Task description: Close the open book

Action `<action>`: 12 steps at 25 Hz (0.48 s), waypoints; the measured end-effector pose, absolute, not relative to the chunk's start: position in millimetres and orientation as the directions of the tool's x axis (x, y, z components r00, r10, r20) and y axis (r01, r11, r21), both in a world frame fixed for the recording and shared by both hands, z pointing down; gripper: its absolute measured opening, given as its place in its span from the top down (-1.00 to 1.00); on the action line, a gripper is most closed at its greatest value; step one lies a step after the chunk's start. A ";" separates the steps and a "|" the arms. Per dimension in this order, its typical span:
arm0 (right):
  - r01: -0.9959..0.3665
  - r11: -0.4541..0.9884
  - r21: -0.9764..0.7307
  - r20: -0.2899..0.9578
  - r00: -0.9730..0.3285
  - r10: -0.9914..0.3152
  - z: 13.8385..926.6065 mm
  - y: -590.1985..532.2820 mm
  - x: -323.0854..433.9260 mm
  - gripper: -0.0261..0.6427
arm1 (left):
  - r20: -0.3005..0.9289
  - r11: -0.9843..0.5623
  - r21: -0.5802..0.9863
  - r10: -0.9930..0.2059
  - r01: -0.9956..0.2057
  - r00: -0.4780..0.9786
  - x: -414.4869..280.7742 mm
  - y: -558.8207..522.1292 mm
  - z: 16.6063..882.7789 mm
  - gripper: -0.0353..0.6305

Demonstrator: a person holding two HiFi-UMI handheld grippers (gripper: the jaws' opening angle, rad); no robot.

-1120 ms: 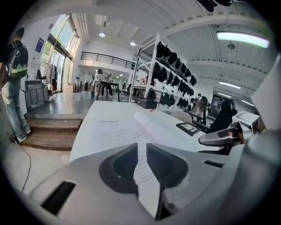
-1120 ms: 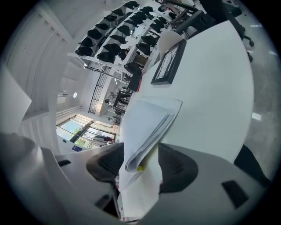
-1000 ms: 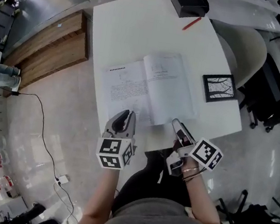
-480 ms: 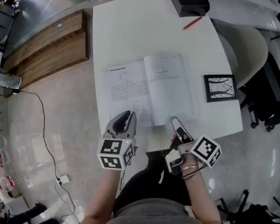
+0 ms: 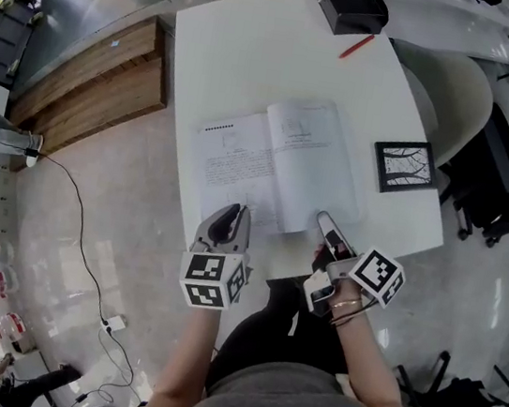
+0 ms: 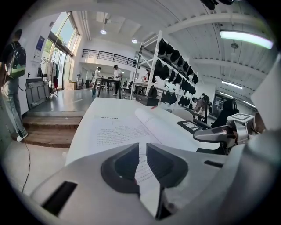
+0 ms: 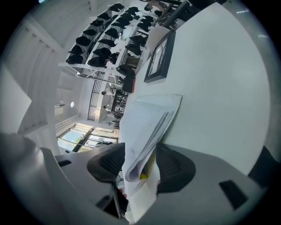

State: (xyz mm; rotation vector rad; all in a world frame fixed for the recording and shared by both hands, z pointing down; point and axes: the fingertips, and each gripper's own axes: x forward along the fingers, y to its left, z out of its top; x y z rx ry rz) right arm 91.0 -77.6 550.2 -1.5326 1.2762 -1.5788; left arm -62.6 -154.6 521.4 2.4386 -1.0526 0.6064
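Note:
The open book lies flat on the white table, its spine running away from me. My left gripper sits at the near edge of the left page; in the left gripper view its jaws are pinched on a sheet of that page. My right gripper is at the near corner of the right-hand half. A loose stack of right-hand pages sits between its jaws, which have just been closing; a gap shows beside the paper.
A black-framed picture lies right of the book near the table edge. A red pen and a black box are at the far end. A pale chair stands right of the table, a wooden platform to the left.
The right gripper has rolled slightly and edged in at the book's near right corner. The left gripper has stayed where it was.

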 end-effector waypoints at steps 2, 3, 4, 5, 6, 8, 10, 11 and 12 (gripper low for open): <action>-0.212 -0.366 -0.906 0.401 -0.161 -0.902 550.1 -77.2 90.5 0.30 | 0.542 -0.626 0.198 -0.572 -0.754 0.616 -62.9 -154.8 522.4 0.74; -0.221 -0.365 -0.904 0.403 -0.160 -0.901 550.1 -76.8 90.7 0.34 | 0.543 -0.624 0.198 -0.572 -0.756 0.615 -63.2 -155.1 522.8 0.74; -0.231 -0.363 -0.903 0.404 -0.161 -0.901 550.0 -76.7 91.0 0.39 | 0.544 -0.623 0.198 -0.572 -0.757 0.613 -63.4 -155.3 523.3 0.74; -0.241 -0.361 -0.901 0.404 -0.162 -0.901 549.8 -76.6 91.1 0.44 | 0.545 -0.621 0.199 -0.573 -0.758 0.612 -63.3 -155.5 524.0 0.74; -0.250 -0.359 -0.899 0.404 -0.162 -0.900 549.6 -76.5 91.3 0.46 | 0.546 -0.619 0.200 -0.573 -0.759 0.611 -63.2 -155.5 524.5 0.74; -0.270 -0.364 -0.891 0.415 -0.160 -0.896 549.2 -75.1 92.2 0.51 | 0.545 -0.616 0.201 -0.576 -0.762 0.609 -63.0 -155.2 524.4 0.74; -0.295 -0.366 -0.882 0.423 -0.158 -0.892 546.7 -73.8 92.8 0.56 | 0.544 -0.613 0.201 -0.579 -0.764 0.608 -62.9 -154.2 523.3 0.74; -0.305 -0.357 -0.883 0.418 -0.160 -0.895 544.1 -74.3 92.0 0.59 | 0.544 -0.613 0.200 -0.579 -0.764 0.607 -63.0 -153.3 523.0 0.74; -0.316 -0.346 -0.883 0.410 -0.162 -0.898 541.1 -75.2 90.9 0.61 | 0.546 -0.613 0.198 -0.579 -0.765 0.605 -63.5 -152.4 523.0 0.74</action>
